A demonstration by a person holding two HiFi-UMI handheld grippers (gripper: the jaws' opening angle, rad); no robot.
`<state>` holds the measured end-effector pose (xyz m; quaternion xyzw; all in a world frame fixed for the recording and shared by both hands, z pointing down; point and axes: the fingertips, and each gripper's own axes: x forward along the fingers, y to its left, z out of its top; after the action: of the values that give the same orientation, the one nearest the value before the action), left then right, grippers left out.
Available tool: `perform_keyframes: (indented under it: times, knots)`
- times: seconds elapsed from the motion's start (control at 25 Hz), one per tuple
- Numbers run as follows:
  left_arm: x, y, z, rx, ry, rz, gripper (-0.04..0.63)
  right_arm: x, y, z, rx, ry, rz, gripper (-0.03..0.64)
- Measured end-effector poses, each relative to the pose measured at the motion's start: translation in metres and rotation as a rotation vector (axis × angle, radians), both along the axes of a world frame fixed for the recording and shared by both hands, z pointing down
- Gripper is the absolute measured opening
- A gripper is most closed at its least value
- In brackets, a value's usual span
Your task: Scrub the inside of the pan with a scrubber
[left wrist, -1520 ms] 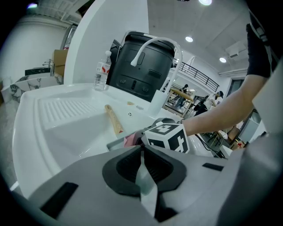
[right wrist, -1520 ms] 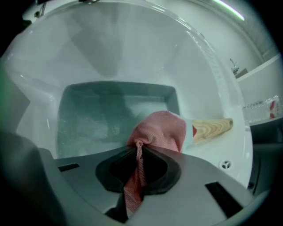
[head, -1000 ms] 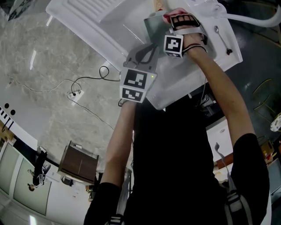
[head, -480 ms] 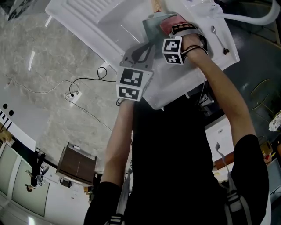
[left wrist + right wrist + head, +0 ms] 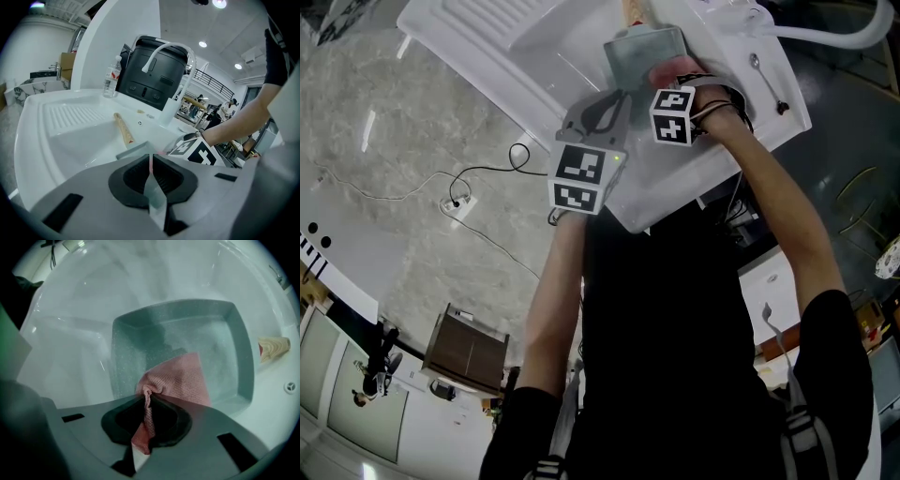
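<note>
A grey square pan [image 5: 637,52] lies in the white sink [image 5: 487,37], its wooden handle [image 5: 274,347] pointing off to the side. My left gripper [image 5: 612,96] is shut on the pan's near rim; the thin rim edge [image 5: 153,192] runs between its jaws. My right gripper [image 5: 146,416] is shut on a pink mesh scrubber [image 5: 180,378], which is pressed flat on the pan's floor [image 5: 220,341] near the front wall. In the head view the right gripper's marker cube [image 5: 673,114] covers most of the scrubber.
A white faucet [image 5: 171,51] and a plastic bottle [image 5: 110,77] stand behind the sink in front of a black box. A spoon [image 5: 766,82] lies on the sink's ledge. The ribbed drainboard [image 5: 70,117] is at the left. A cable and power strip [image 5: 459,199] lie on the floor.
My right gripper has drawn the scrubber across the pan from its far side back toward me, uncovering more of the pan. The left gripper has kept its hold.
</note>
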<state>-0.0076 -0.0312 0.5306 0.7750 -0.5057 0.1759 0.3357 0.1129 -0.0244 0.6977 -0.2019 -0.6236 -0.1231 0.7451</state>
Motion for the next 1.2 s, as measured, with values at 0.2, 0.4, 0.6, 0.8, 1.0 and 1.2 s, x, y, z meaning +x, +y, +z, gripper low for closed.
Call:
perform_keyframes:
  times: [0.2, 0.4, 0.6, 0.8, 1.0, 1.2]
  knots:
    - [0.002, -0.001, -0.004, 0.007, -0.003, 0.008, 0.049, -0.002, 0.005, -0.001, -0.014, -0.019, 0.047, 0.046]
    - [0.001, -0.001, -0.006, 0.014, -0.002, 0.011, 0.049, -0.034, 0.024, -0.008, -0.113, -0.154, 0.116, 0.046]
    - [-0.001, 0.0, -0.004, 0.021, 0.018, -0.005, 0.049, -0.068, 0.044, -0.009, -0.167, -0.293, 0.149, 0.046]
    - [0.0, 0.0, -0.004, 0.014, 0.027, 0.002, 0.049, -0.091, 0.052, -0.011, -0.21, -0.389, 0.184, 0.048]
    - [0.0, 0.001, -0.005, 0.016, 0.024, 0.005, 0.049, -0.106, 0.039, -0.01, -0.155, -0.471, 0.155, 0.048]
    - [0.004, 0.003, -0.008, 0.021, 0.015, 0.029, 0.049, -0.123, 0.012, -0.015, -0.114, -0.55, 0.17, 0.048]
